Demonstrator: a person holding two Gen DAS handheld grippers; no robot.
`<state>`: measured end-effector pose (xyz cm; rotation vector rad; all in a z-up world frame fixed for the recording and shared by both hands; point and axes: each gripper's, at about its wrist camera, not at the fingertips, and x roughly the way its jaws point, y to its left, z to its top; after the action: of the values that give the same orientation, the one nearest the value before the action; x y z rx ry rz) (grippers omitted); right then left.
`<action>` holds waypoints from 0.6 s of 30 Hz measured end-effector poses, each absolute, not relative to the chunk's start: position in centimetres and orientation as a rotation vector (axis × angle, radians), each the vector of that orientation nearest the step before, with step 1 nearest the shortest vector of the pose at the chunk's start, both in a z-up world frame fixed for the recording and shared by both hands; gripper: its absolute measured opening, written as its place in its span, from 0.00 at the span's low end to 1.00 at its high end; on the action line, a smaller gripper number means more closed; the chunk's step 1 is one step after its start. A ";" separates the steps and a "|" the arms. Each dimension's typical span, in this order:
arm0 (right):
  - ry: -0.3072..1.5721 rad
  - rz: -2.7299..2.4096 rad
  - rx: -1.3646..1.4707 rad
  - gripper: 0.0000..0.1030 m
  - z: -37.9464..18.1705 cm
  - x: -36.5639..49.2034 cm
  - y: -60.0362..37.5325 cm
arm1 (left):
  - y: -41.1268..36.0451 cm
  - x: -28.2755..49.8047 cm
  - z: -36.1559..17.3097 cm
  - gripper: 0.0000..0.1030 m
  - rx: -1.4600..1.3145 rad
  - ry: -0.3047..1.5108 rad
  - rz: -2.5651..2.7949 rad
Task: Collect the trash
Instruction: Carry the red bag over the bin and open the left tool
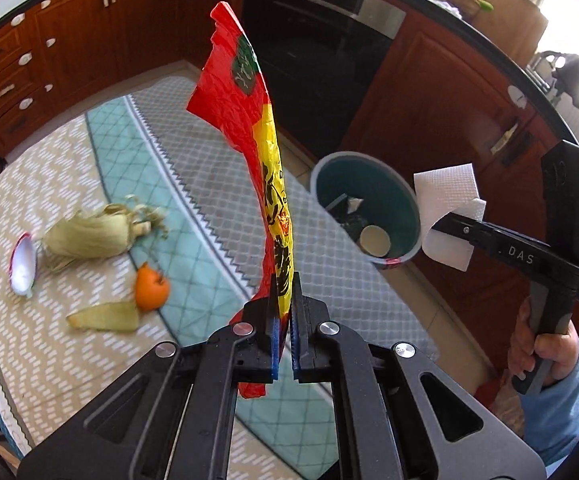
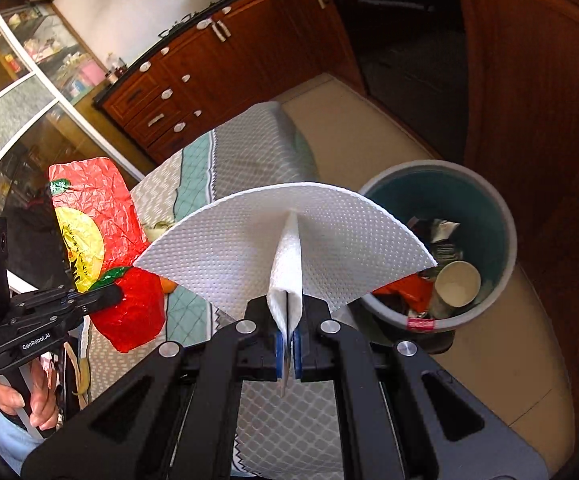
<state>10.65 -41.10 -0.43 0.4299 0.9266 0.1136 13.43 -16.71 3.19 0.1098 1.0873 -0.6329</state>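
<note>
Now: both hands carry trash, and neither piece is over the bin yet.
Left gripper (image 1: pixel 285 320): jaws clenched on a red and yellow plastic wrapper (image 1: pixel 249 92), which stands tall up the centre of the left wrist view.
Right gripper (image 2: pixel 288 328): jaws clenched on a folded white paper towel (image 2: pixel 249 248), fanned wide across the middle of the right wrist view.
Bin (image 2: pixel 507 216): grey with a teal inside, standing on the floor at right of frame, already holding a paper cup (image 2: pixel 457 282) and other scraps.
Left on the surface (image 1: pixel 29 352): corn husks (image 1: pixel 89 232), an orange (image 1: pixel 151 290), a loose husk leaf (image 1: pixel 105 318) and what looks like a small white dish (image 1: pixel 23 264), at left of the left wrist view.
Risk, wrapper: light and floppy, so it may drift past the rim if let go too far from the bin.
Risk, towel: its wide spread may catch on the rim and hang outside.
Risk, crowding: both grippers heading for one opening could knock together.
</note>
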 end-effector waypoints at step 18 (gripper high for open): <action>0.958 -0.094 0.591 0.04 -5.7 11.4 -53.7 | -35.6 18.3 -3.3 0.05 0.242 1.239 -0.842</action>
<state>11.37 -53.74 -5.71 0.5908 0.9582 -0.0939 18.33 -35.65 -3.34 0.2418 1.2390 -0.8422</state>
